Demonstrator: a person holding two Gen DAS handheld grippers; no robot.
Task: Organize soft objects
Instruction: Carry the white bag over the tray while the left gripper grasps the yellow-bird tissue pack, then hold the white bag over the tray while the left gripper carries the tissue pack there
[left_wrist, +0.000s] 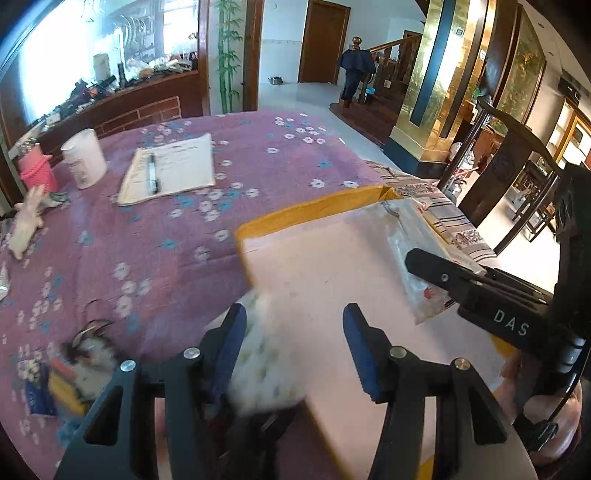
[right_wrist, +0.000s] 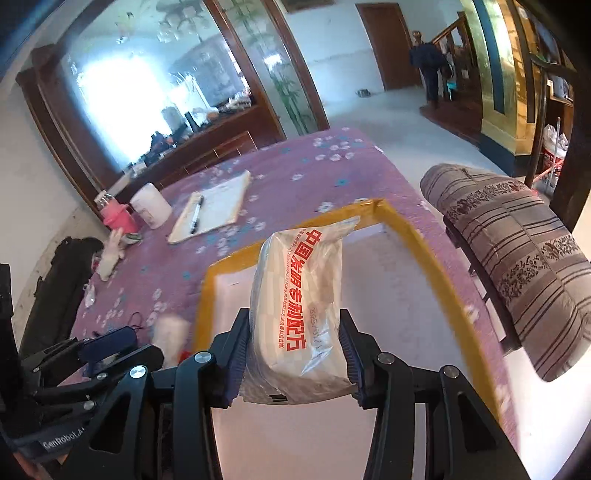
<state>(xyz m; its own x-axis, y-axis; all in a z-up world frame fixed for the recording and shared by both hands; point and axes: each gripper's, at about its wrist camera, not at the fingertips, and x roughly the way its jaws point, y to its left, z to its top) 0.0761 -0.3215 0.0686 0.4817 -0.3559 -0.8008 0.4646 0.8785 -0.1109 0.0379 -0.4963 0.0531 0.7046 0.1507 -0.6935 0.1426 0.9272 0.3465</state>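
Observation:
In the right wrist view my right gripper is shut on a plastic-wrapped package with red lettering. It holds the package above a flat cardboard box with a yellow-taped rim. The left wrist view shows that gripper's finger and the package over the box. My left gripper hovers at the box's near left corner. A blurred white printed soft bundle lies against its left pad, clear of the right pad. The same bundle shows beside the box.
On the purple flowered tablecloth are a notebook with a pen, a white cup, a pink bottle, a white plush toy and a furry toy. A striped cushion rests on a chair to the right.

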